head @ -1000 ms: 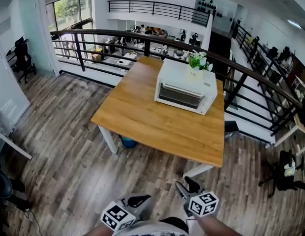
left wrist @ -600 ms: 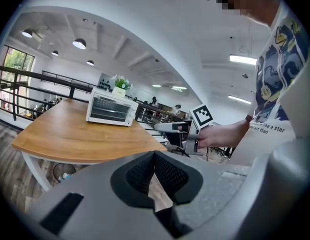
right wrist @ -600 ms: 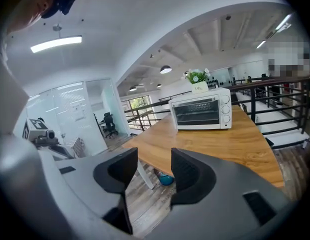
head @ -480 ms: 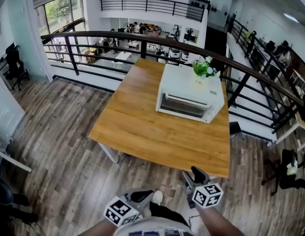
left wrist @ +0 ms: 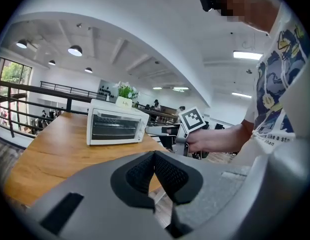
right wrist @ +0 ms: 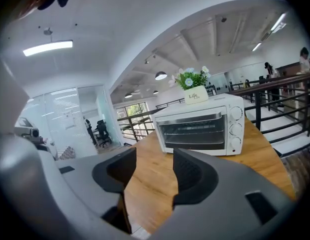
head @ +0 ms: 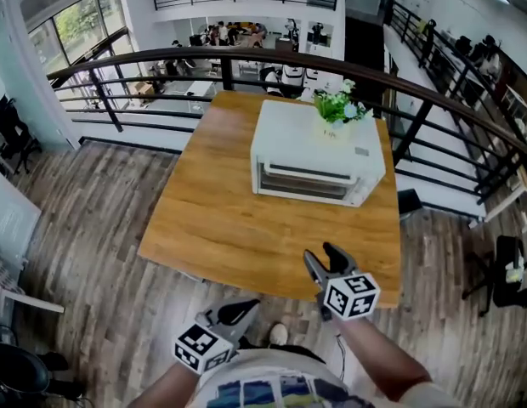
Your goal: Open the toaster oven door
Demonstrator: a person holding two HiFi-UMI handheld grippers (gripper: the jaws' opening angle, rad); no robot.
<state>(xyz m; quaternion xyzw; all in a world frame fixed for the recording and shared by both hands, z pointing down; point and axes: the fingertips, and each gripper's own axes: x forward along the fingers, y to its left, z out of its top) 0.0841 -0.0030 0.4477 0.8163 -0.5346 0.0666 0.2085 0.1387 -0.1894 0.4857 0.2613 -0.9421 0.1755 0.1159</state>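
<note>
From the head view, I see the toaster oven point(head: 317, 158) with its door shut, at the counter's point(head: 221, 219) far right, well apart from both tongs. In the left gripper view, my left tongs point(left wrist: 154, 156) are clenched on nothing. In the right gripper view, my right tongs point(right wrist: 155, 166) have just been spreading; they stand released and empty, facing the toaster oven.

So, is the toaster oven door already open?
No, the toaster oven door stands shut, upright and flat against the front.
</note>
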